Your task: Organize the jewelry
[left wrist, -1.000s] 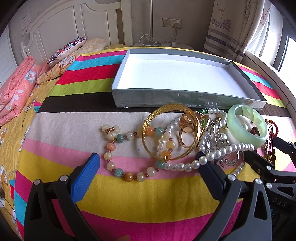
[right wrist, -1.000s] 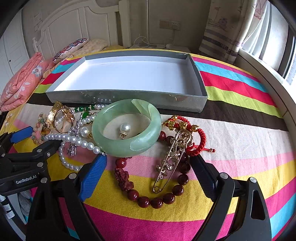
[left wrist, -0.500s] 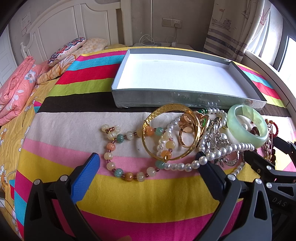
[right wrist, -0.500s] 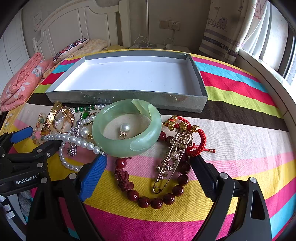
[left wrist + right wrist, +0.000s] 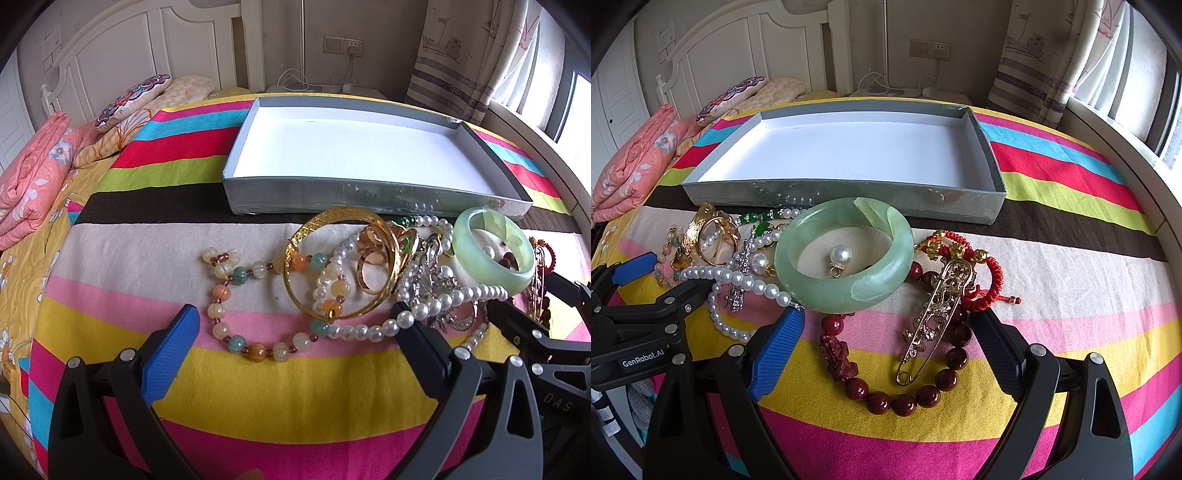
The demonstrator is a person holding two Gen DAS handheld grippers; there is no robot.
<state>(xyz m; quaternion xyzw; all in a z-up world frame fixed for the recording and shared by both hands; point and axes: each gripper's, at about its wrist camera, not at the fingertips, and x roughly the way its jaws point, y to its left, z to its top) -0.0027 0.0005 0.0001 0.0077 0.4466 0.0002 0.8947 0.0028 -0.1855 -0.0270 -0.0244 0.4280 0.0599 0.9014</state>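
An empty grey box (image 5: 369,201) (image 5: 849,195) with a white floor stands on the striped cloth. In front of it lies a pile of jewelry: a pastel bead bracelet (image 5: 225,291), a gold bangle (image 5: 332,221), a pearl strand (image 5: 373,330) (image 5: 738,277), a green jade bangle (image 5: 495,254) (image 5: 846,291), a dark red bead bracelet (image 5: 879,400), a gold brooch pin (image 5: 934,306) and a red cord bracelet (image 5: 990,273). My left gripper (image 5: 293,321) is open, just short of the bead bracelet. My right gripper (image 5: 888,325) is open around the red bracelet's near side.
The striped cloth (image 5: 295,398) covers a bed. A folded pink quilt (image 5: 33,181) and pillows (image 5: 136,96) lie at the far left. A curtain (image 5: 1052,55) and window are on the right. The right gripper's side shows in the left wrist view (image 5: 535,332).
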